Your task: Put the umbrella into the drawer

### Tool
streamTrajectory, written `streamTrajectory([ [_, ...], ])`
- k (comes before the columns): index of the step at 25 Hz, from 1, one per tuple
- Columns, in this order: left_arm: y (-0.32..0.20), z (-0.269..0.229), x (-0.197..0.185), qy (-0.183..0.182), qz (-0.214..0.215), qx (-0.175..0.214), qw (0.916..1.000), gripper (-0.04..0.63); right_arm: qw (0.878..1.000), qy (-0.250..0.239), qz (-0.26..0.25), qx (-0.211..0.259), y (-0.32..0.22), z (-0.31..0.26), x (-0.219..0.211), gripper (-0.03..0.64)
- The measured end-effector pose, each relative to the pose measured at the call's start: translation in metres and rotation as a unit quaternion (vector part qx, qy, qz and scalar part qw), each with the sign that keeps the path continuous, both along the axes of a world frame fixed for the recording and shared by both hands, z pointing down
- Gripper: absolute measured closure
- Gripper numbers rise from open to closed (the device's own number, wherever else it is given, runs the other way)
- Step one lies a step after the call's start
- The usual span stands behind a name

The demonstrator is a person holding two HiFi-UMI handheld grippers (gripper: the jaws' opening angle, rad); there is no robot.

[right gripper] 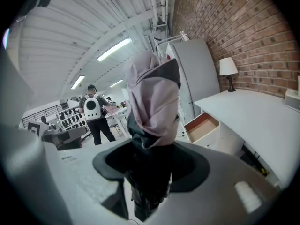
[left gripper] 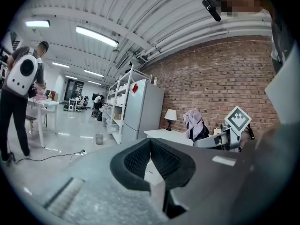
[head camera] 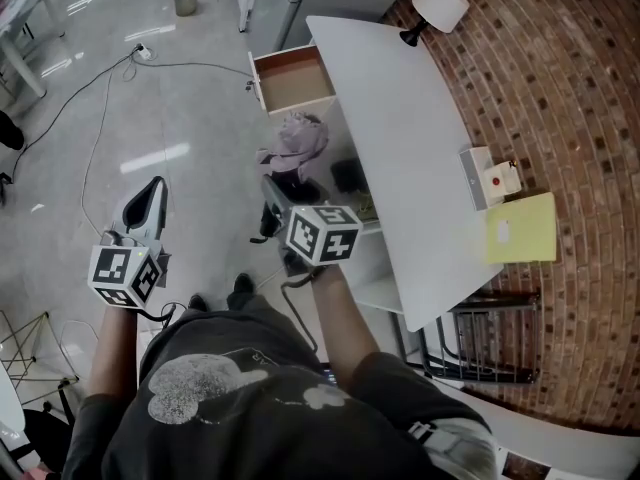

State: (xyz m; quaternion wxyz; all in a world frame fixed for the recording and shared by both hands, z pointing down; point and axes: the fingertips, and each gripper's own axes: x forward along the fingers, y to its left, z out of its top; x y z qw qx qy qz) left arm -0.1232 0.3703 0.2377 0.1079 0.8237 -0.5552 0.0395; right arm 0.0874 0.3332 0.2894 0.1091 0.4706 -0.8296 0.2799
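A folded umbrella [head camera: 297,140] with lilac-pink fabric and a black body stands up out of my right gripper [head camera: 285,194], a little in front of the open drawer. In the right gripper view the umbrella [right gripper: 154,97] fills the space between the pads, and my right gripper [right gripper: 150,159] is shut on its black lower part. The open drawer [head camera: 295,80] has a wooden inside and sticks out of the white desk's far left end; the same drawer [right gripper: 204,125] lies to the right of the umbrella. My left gripper [head camera: 150,192] hangs over the floor at the left, and its pads [left gripper: 150,146] meet with nothing between them.
The white desk [head camera: 400,138] carries a lamp [head camera: 438,10], a white box with a red button [head camera: 490,178] and a yellow sheet [head camera: 522,228]. A cable [head camera: 100,118] and a bucket [head camera: 185,0] lie on the floor. A person with a white backpack [right gripper: 93,111] stands farther off.
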Motion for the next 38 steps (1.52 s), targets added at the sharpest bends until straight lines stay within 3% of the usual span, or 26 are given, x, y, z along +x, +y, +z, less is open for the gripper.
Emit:
streamTrajectory([
  [6, 0.004, 0.009, 0.004, -0.010, -0.020, -0.008, 0.9997, 0.584, 1.000, -0.004, -0.009, 0.002, 0.001, 0.010, 0.019, 0.387],
  [13, -0.007, -0.001, 0.020, -0.039, -0.032, 0.010, 0.9986, 0.584, 1.000, -0.010, -0.012, 0.001, -0.015, 0.011, 0.044, 0.385],
  [19, -0.033, 0.001, 0.019, -0.035, -0.025, 0.011, 0.9990, 0.584, 1.000, -0.008, -0.005, 0.002, -0.040, 0.012, 0.043, 0.385],
  [29, -0.154, 0.025, 0.013, -0.006, 0.024, -0.010, 0.9997, 0.584, 0.998, 0.006, 0.053, -0.027, -0.128, 0.033, 0.043, 0.383],
  [38, -0.272, 0.040, -0.041, -0.008, 0.064, -0.013, 0.9978, 0.584, 0.994, 0.027, 0.103, -0.035, -0.226, 0.035, 0.002, 0.384],
])
